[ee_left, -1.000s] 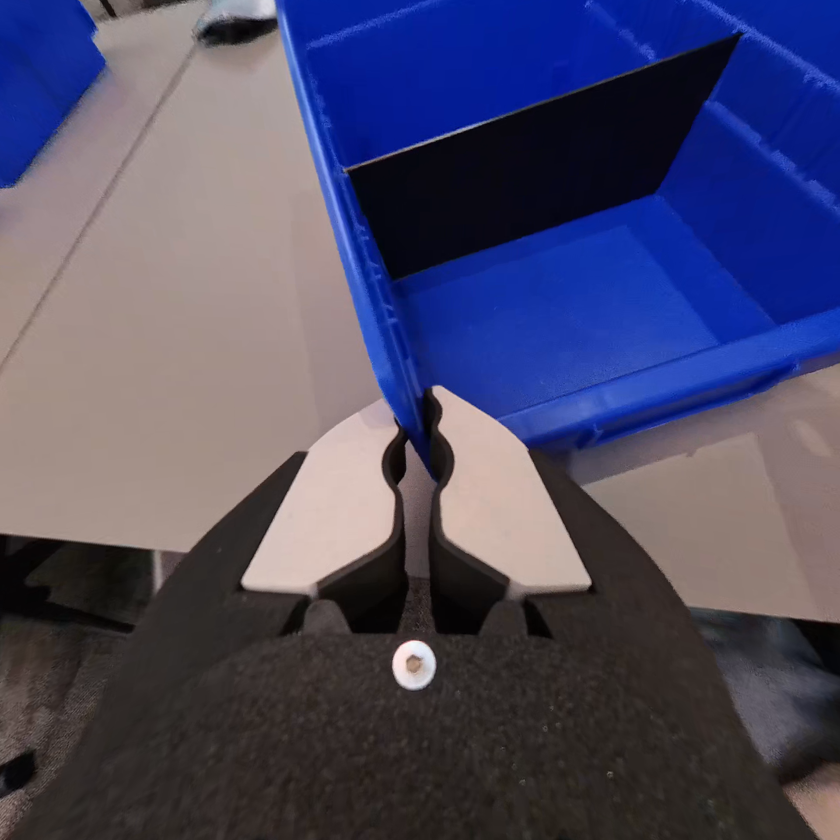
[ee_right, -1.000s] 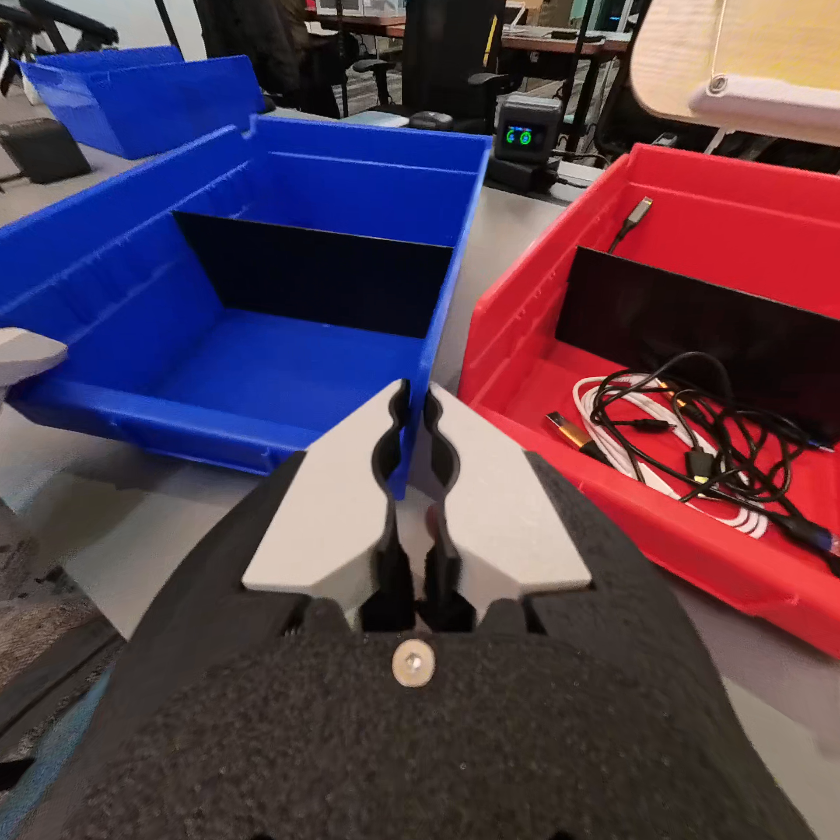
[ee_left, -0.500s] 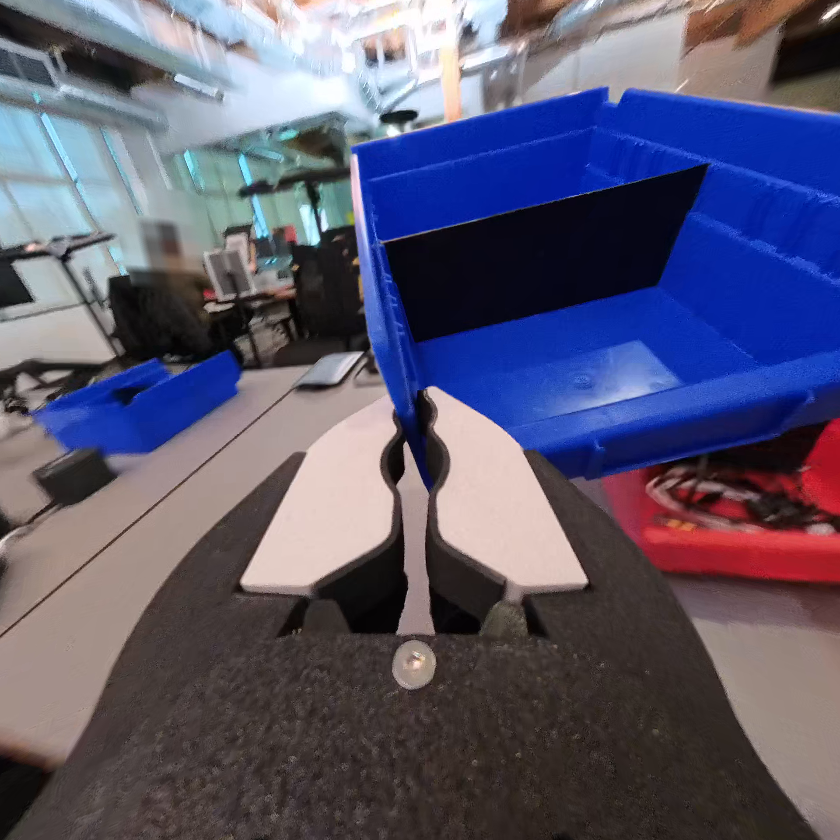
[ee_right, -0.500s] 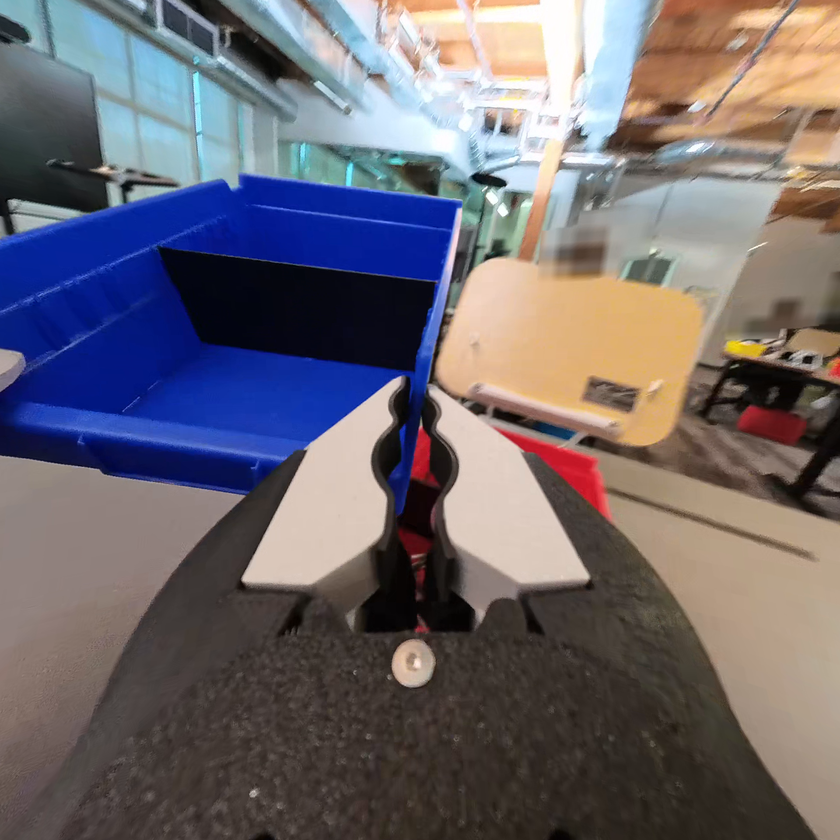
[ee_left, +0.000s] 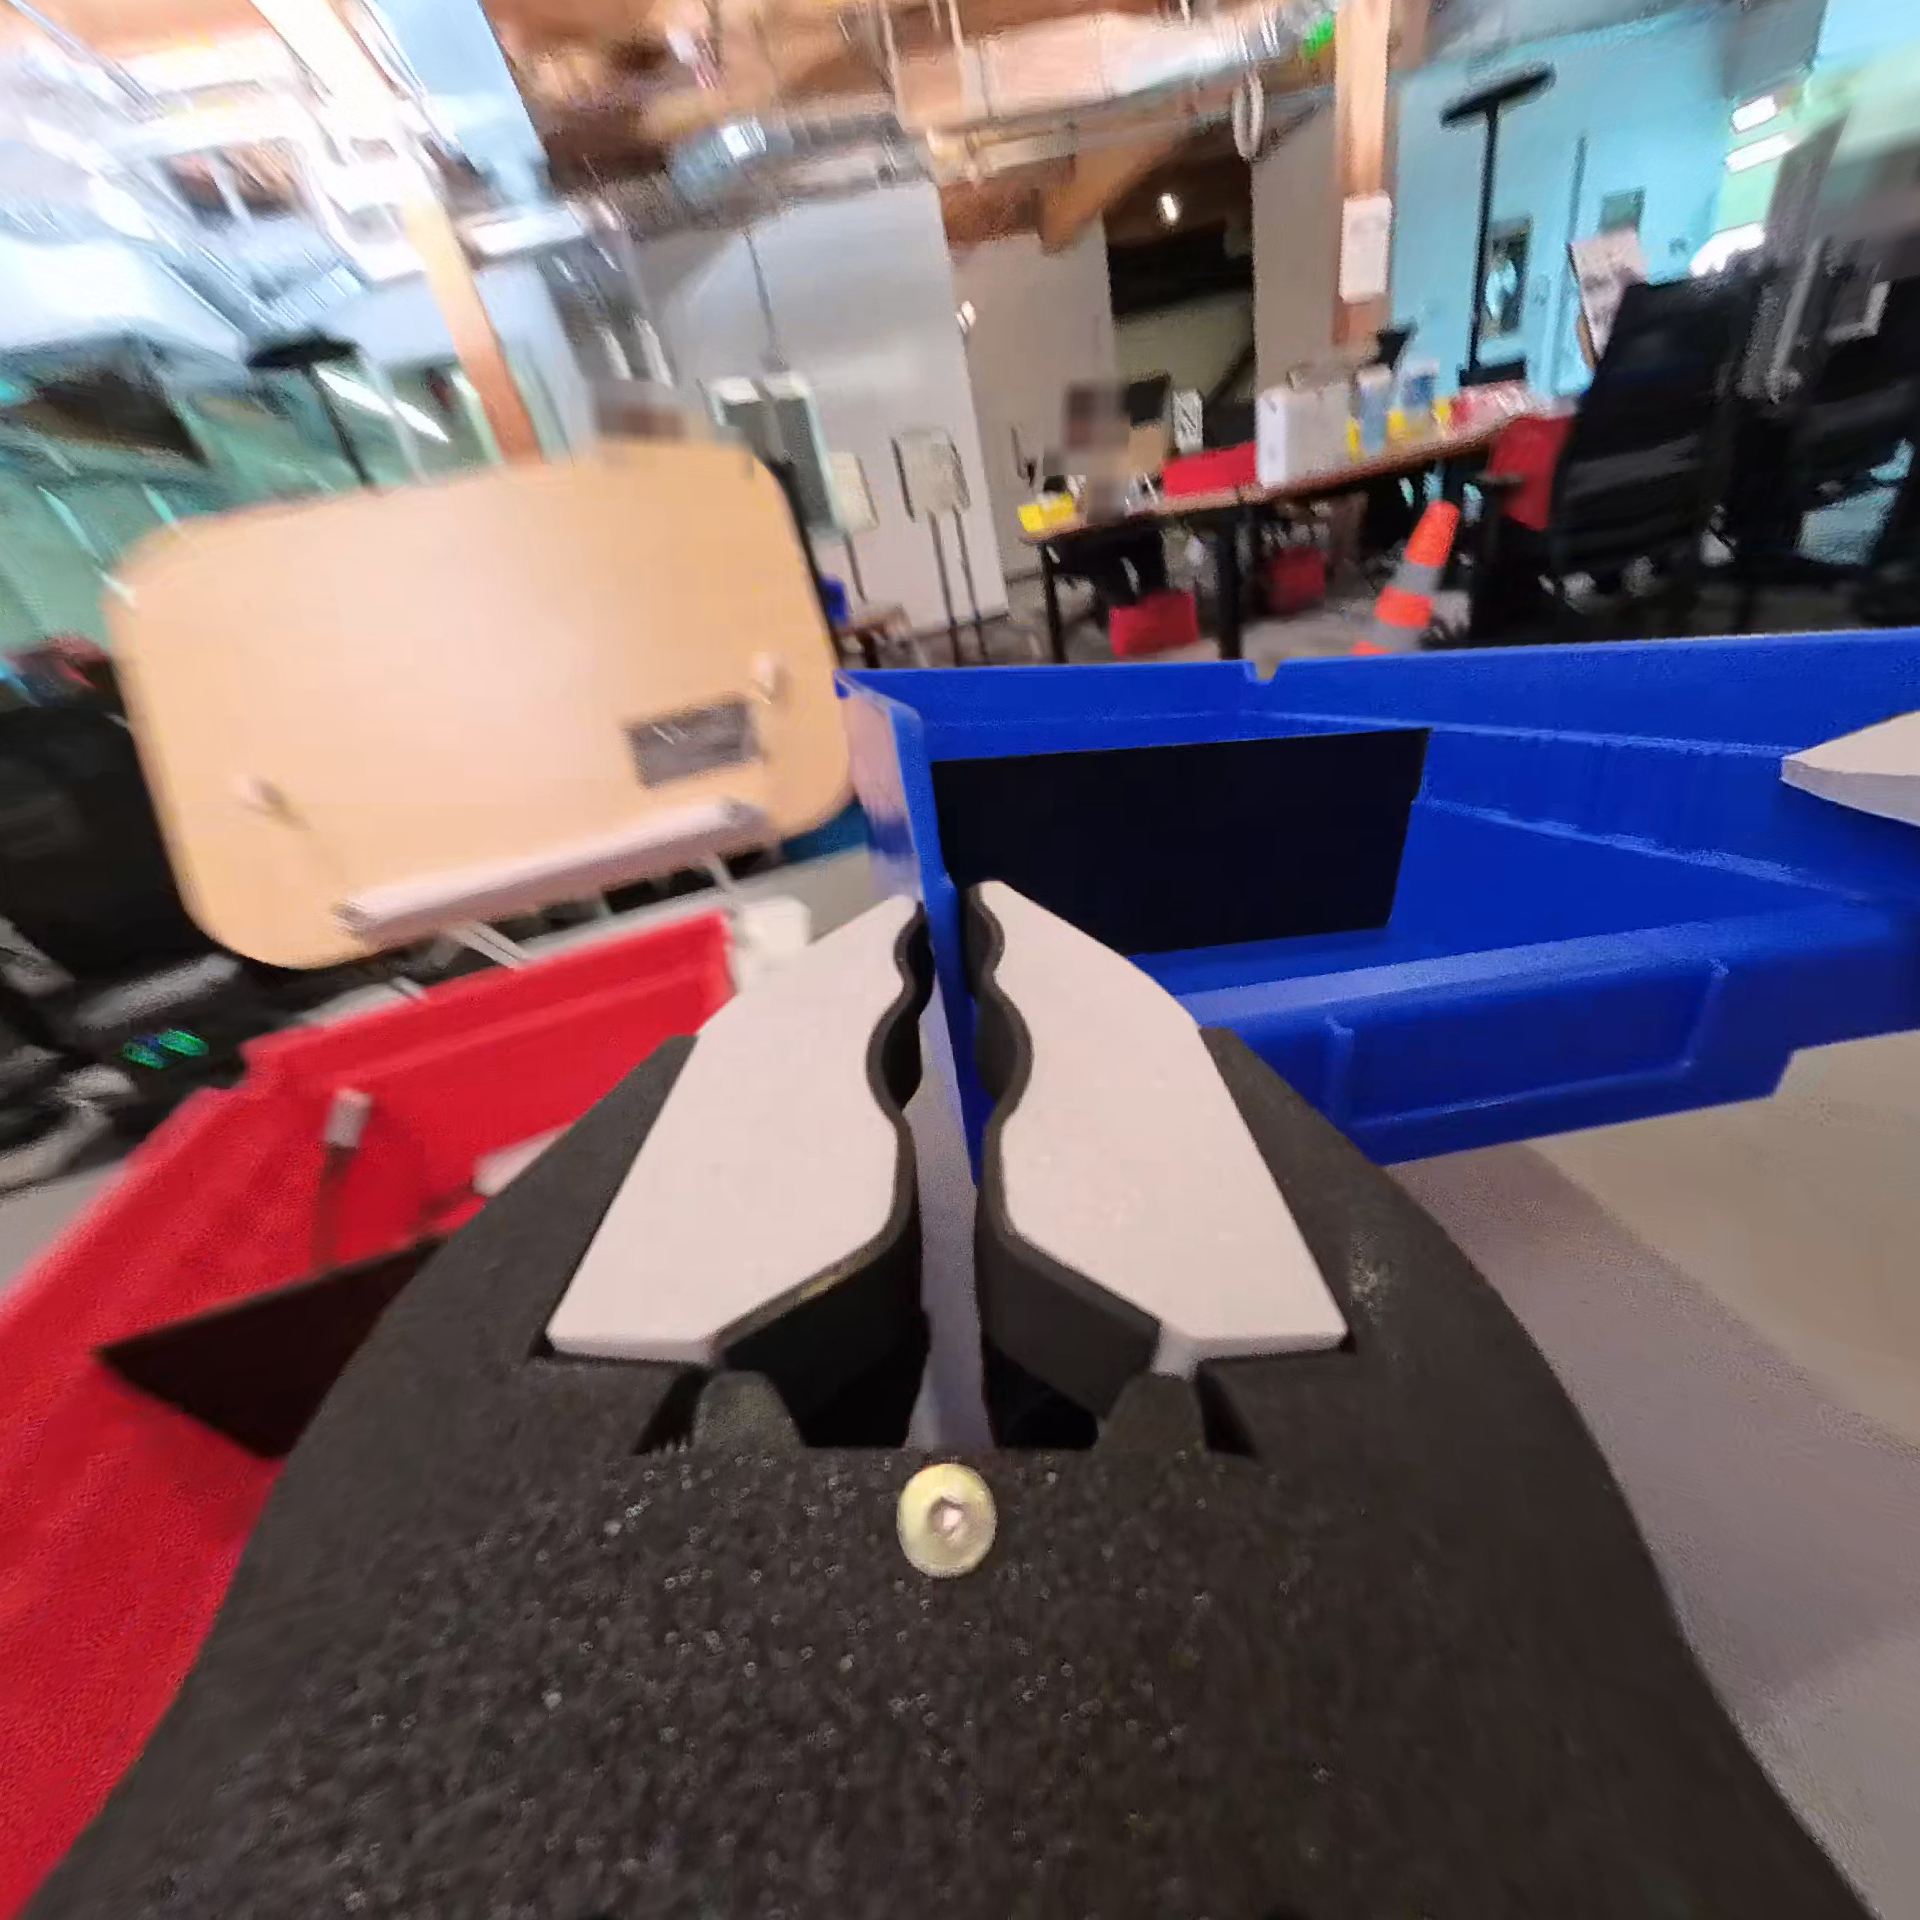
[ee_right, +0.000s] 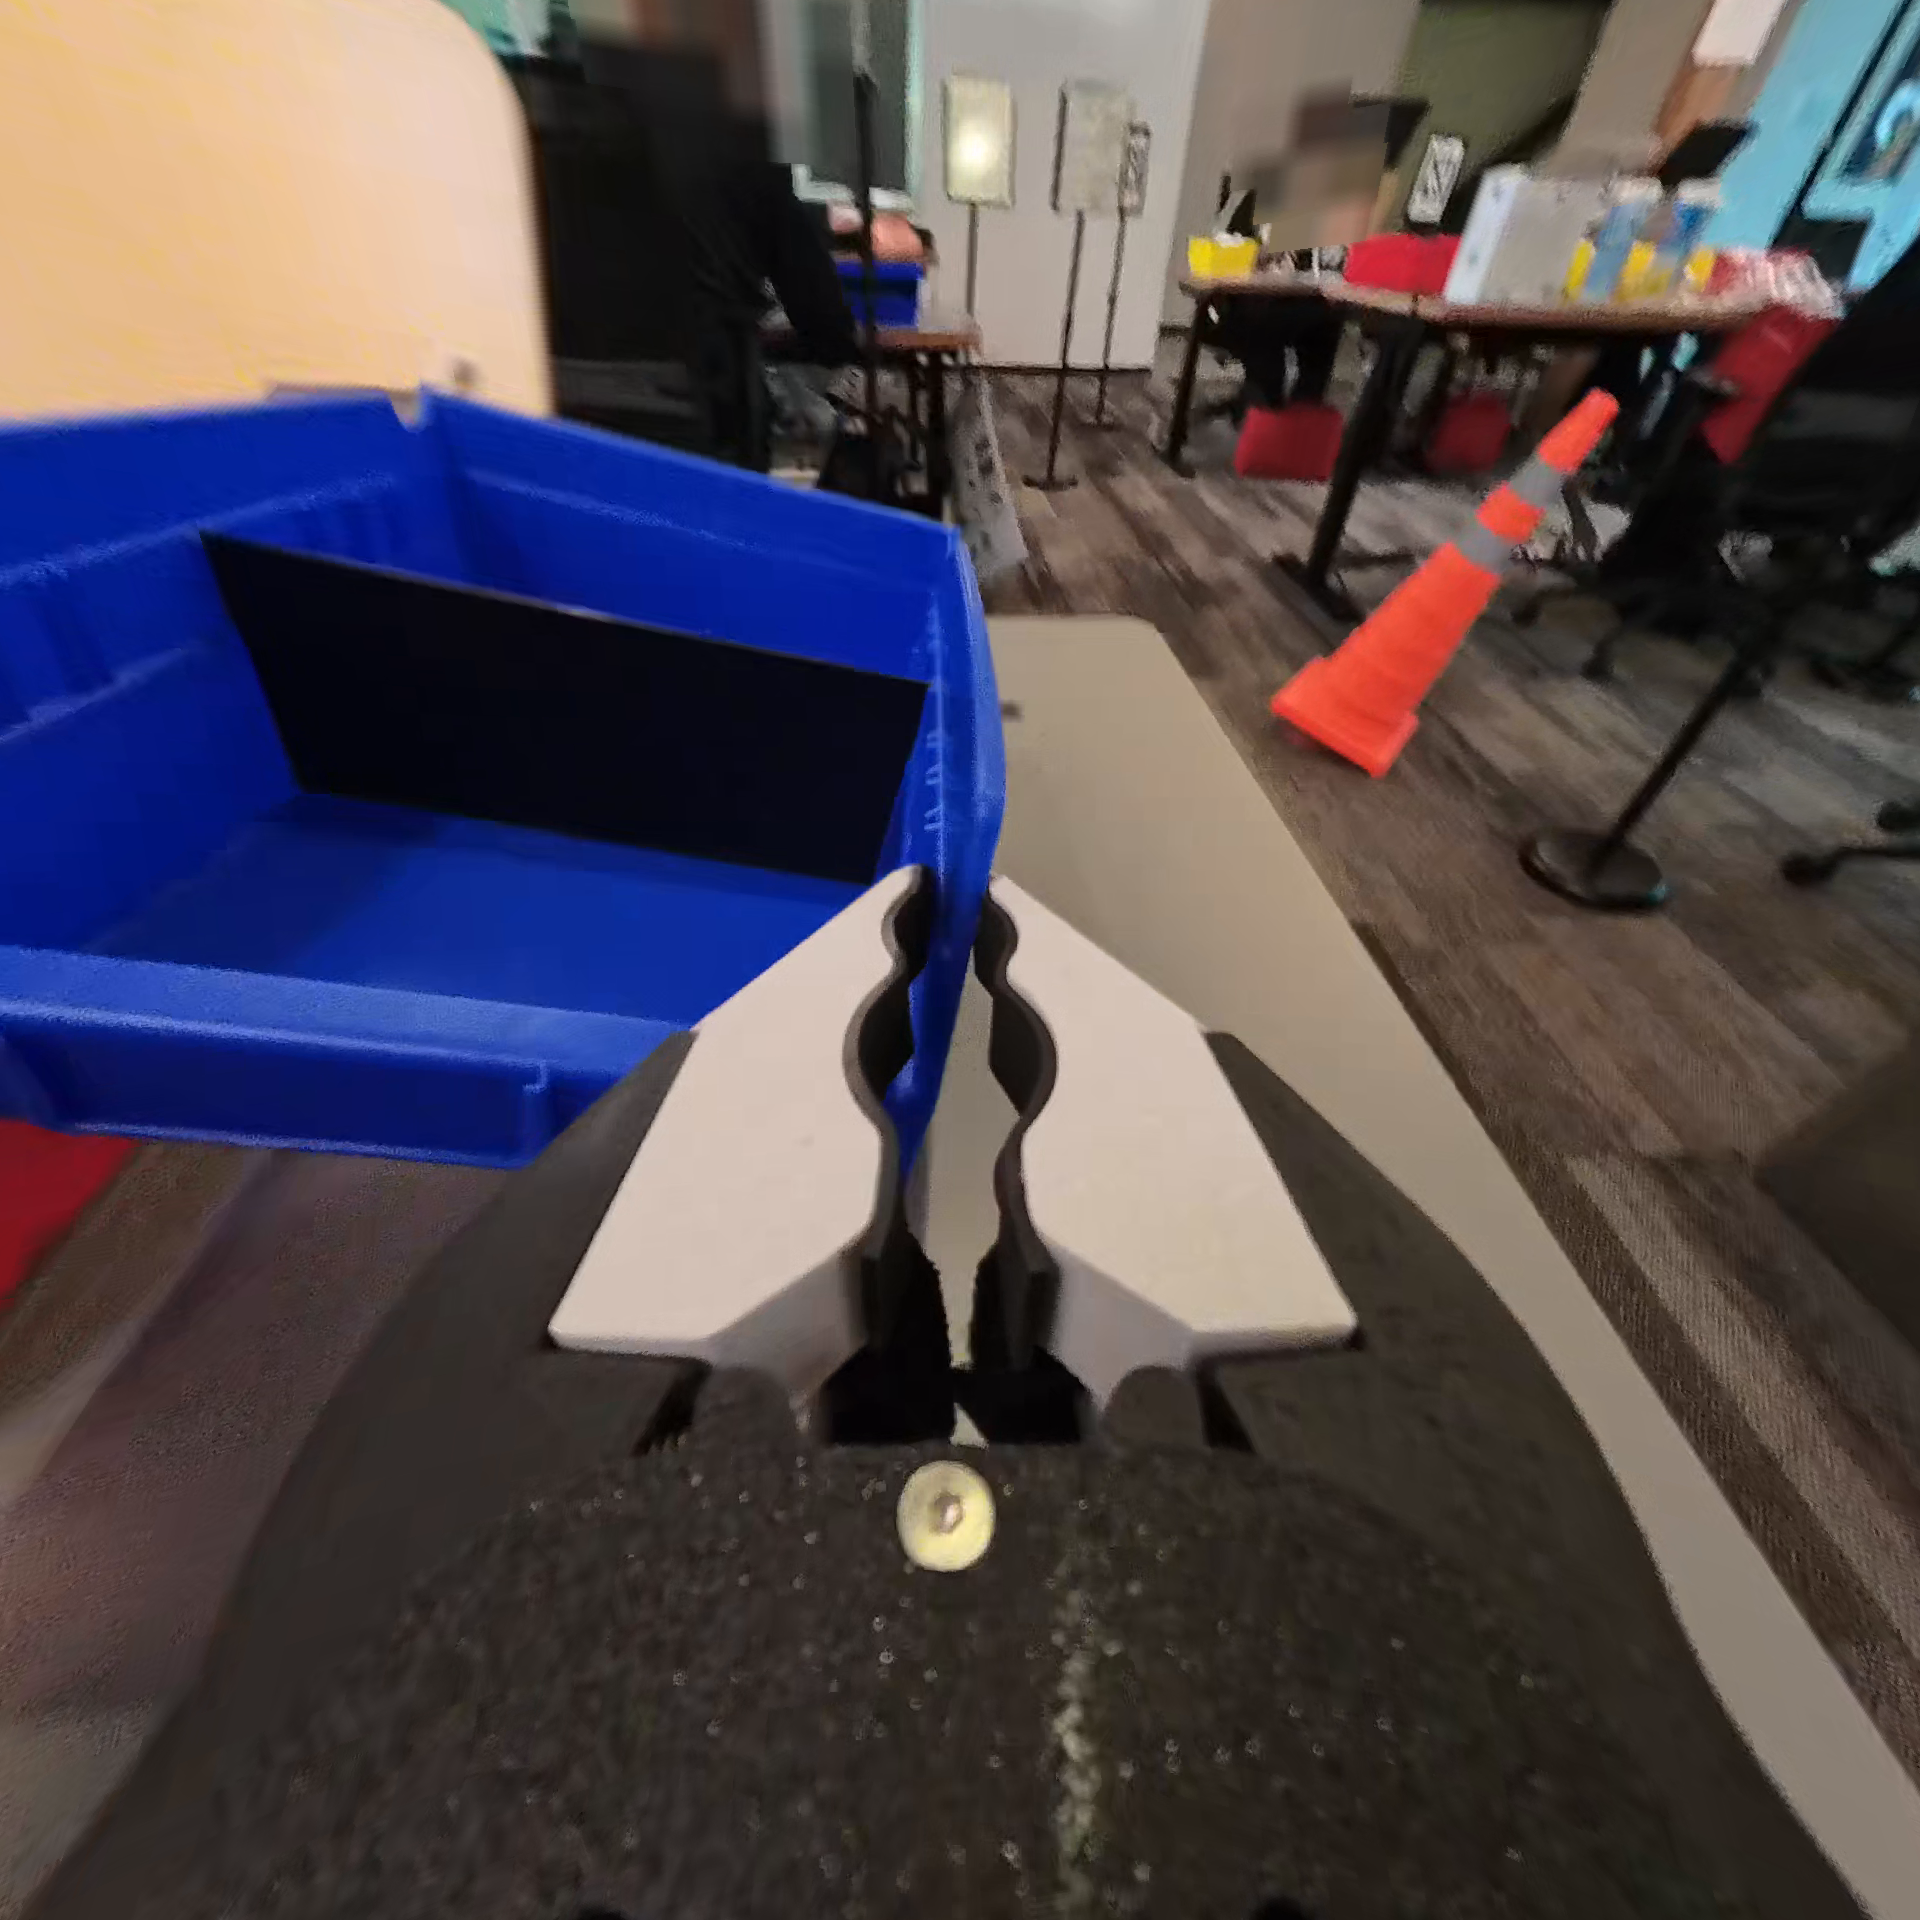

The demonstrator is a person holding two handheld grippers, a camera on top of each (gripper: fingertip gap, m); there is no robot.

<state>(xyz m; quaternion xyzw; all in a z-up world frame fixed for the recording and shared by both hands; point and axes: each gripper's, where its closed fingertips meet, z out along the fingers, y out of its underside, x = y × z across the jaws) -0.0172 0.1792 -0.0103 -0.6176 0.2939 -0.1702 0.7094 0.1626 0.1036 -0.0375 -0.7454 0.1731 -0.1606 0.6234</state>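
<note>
Blue plastic fills the middle of both my views: a blue storage bin [ee_left: 1558, 997] hangs between my two tools, its long axis running away from me toward the far wall, its open mouth up and tipped a little my way. My left gripper [ee_left: 948, 914] is pinched narrow on the bin's left front corner, the side wall standing in the slot between the pads; my right gripper [ee_right: 956, 894] is closed the same way on the right front corner, and its grey tip juts in at the right edge of the left view. So the bin lies dead ahead of both tools, each equally near its own corner. A black divider [ee_right: 561, 717] stands across the bin, and the front compartment is bare; what lies behind the divider I cannot see. To my left, lower down, sits a red bin [ee_left: 436, 1049] with a cable plug [ee_left: 348, 1122] poking up in it; my own foam body covers most of that bin. The bin appears to be clear of the grey tabletop [ee_right: 1174, 862], though blur and the low angle leave me unsure whether its base touches. An orange traffic cone [ee_right: 1423, 613] stands on the floor beyond the table's end, and a tan chair back [ee_left: 468, 686] looms blurred behind the red bin.
</note>
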